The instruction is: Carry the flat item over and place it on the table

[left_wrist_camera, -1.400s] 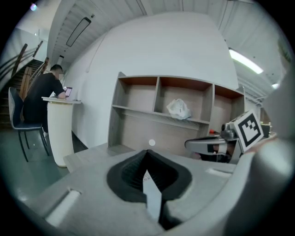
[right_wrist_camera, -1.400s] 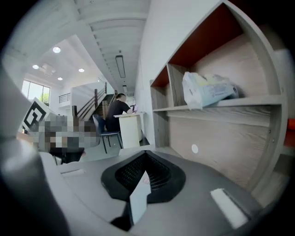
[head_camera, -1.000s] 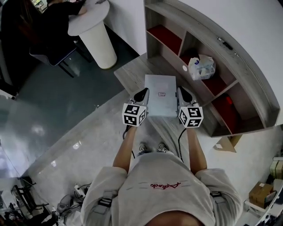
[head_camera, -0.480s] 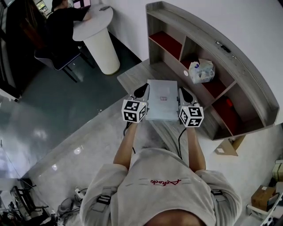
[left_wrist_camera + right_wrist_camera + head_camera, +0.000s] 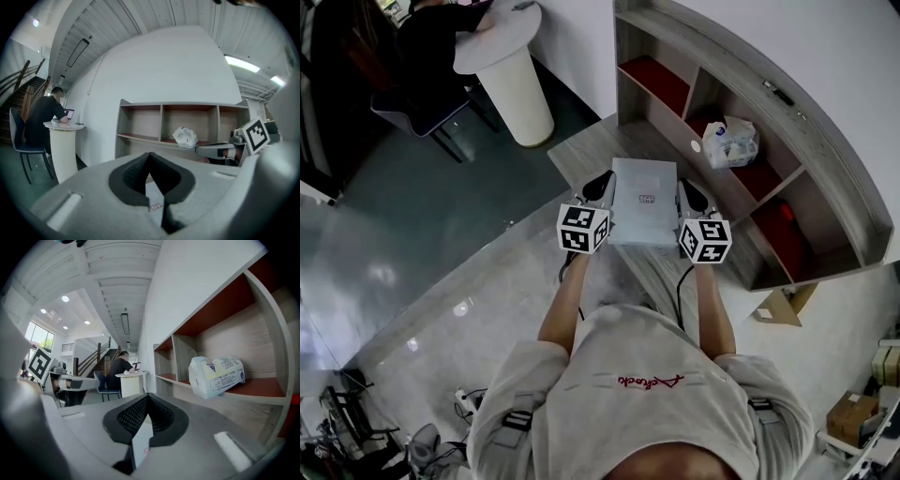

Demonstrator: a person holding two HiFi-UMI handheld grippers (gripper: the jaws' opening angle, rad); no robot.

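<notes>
A flat pale grey box (image 5: 644,201) with a small label hangs level between both grippers, above the end of a wood-grain table (image 5: 577,153). My left gripper (image 5: 603,190) is shut on the box's left edge. My right gripper (image 5: 685,195) is shut on its right edge. In the left gripper view the box (image 5: 153,196) shows as a thin slab pinched between the dark pads of the left gripper (image 5: 149,158). The right gripper view shows the box (image 5: 141,440) clamped the same way in the right gripper (image 5: 147,398). The box hides the table surface beneath it.
A curved wooden shelf unit (image 5: 787,150) with red-backed compartments stands behind the table; a white plastic pack (image 5: 729,142) lies in one of them. A round white pedestal table (image 5: 508,70) with a seated person (image 5: 431,47) is at the far left. Cardboard boxes (image 5: 853,408) sit on the floor at the right.
Both grippers and the box have moved forward a little, farther over the table end and closer to the shelf. The grip on both edges is unchanged.
</notes>
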